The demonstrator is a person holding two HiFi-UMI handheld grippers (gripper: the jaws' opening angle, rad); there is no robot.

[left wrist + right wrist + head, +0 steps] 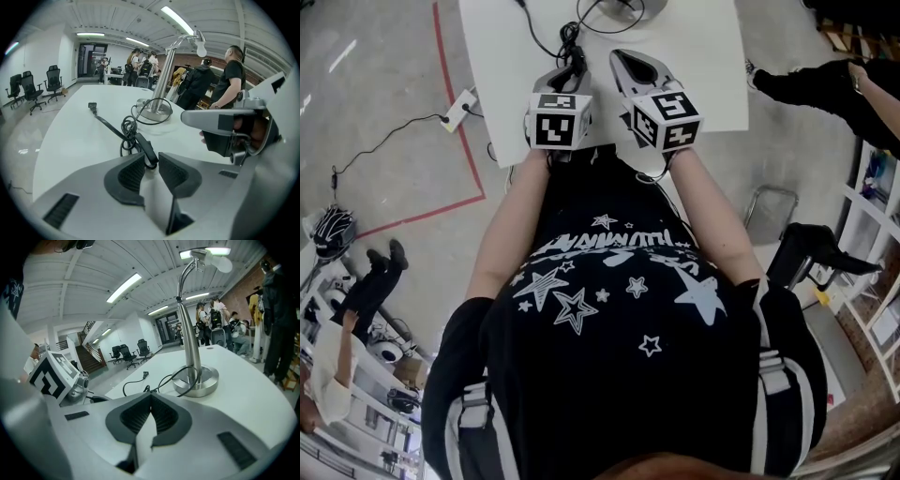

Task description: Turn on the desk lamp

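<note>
At the near edge of the white counter (703,84), in the head view: holding the left gripper (571,67) and right gripper (639,67) side by side, both pointing toward the far edge. In the left gripper view: jaws released, tips apart with the near end of the black cord switch (146,146) between them; further toward the far edge, the desk lamp (164,79) upright. In the right gripper view: jaws clenched together on nothing, facing the desk lamp (190,333)

A smooth white table (70,136) bore a brushed-metal desk lamp's round base (154,111) well beyond the left gripper (151,161), and a coiled black power cord (126,133) lay just ahead of its jaws.
</note>
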